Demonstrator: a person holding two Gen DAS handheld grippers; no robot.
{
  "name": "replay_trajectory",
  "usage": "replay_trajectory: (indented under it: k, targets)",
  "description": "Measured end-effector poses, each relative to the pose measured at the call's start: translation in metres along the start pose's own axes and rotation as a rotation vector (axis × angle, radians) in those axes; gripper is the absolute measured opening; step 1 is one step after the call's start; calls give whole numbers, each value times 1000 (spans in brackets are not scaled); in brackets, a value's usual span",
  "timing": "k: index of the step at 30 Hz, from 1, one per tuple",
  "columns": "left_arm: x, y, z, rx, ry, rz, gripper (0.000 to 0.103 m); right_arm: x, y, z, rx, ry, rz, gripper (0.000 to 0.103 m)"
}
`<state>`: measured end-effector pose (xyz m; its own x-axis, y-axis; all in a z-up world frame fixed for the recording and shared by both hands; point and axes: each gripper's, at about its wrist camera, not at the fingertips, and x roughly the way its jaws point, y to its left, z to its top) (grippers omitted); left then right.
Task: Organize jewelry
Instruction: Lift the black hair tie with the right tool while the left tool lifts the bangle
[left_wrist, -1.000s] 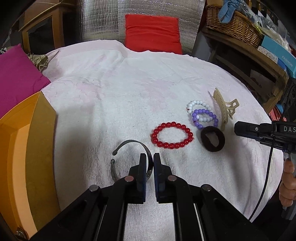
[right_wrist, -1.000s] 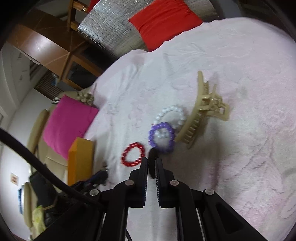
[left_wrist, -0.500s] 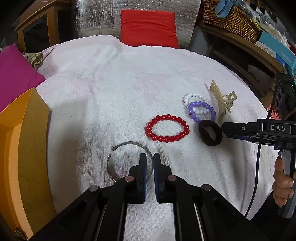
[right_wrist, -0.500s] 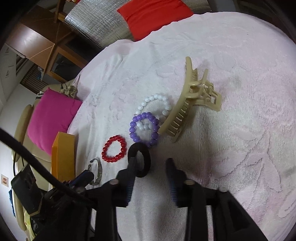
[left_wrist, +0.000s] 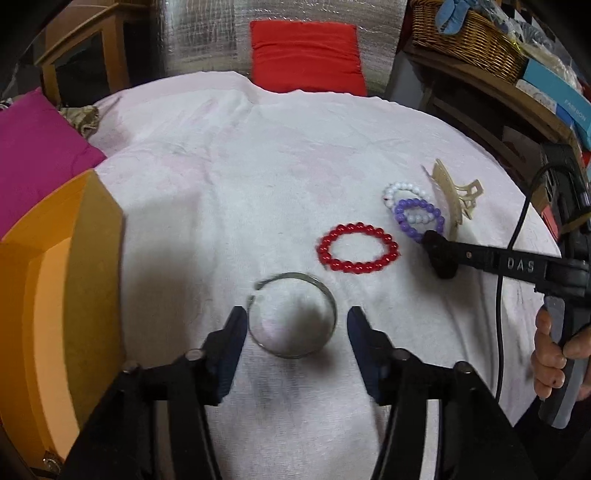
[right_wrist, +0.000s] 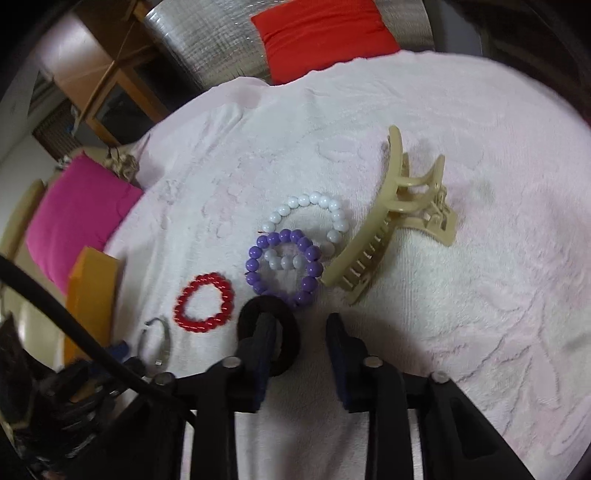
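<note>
My left claw is hanging low over the near middle of the towel, jaws spread wide. The bangle is lying flat on the towel between my two fingers, near both pads; I cannot tell whether either one is touching it. The orange box is sitting at the towel's left edge, beside my left finger.

Going rightward across the towel:
- Red beads are lying flat just beyond the bangle, apart from it.
- Purple beads are overlapping the white beads, purple on top on the near side.
- The clip is lying just right of both, toward the towel's right edge, teeth facing the beads.
- The black scrunchie is sitting nearest my right claw, its far rim touching the purple beads.

My right claw is also standing open. Its left finger is lying across the scrunchie, over the hole; its right finger is resting over bare towel to the right. Nothing is being gripped. In the left view, the claw's tip is sitting on the scrunchie, and my right hand is wrapping the handle off the towel's right edge.

Red pillow is lying past the far edge, pink pillow off the far left corner.
</note>
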<state>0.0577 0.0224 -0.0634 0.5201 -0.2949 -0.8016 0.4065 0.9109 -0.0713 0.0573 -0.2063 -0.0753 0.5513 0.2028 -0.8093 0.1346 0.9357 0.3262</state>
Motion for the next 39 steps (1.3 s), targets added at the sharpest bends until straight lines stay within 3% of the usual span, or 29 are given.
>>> replay_trajectory:
  k: [1, 3, 5, 14, 22, 26, 39]
  targets:
    - [-1, 0, 0, 0, -3, -3, 59, 0, 2, -1, -18, -4, -14, 26]
    - [0, -1, -1, 0, -2, 5, 73, 0, 5, -2, -48, -8, -40, 24]
    - [3, -3, -2, 12, 5, 31, 75, 1, 6, -3, -64, -10, -55, 24]
    - [29, -12, -5, 51, 79, 107, 76, 0, 4, -4, -56, -12, -51, 24]
    - [31, -7, -4, 5, 69, 85, 75, -2, 4, -4, -48, -11, -45, 24]
    - [29, -9, -3, 9, 59, 80, 62, -3, 3, -5, -45, -10, -43, 24]
    - [16, -6, -6, -9, 26, 59, 61, -4, 3, -5, -53, -15, -48, 24]
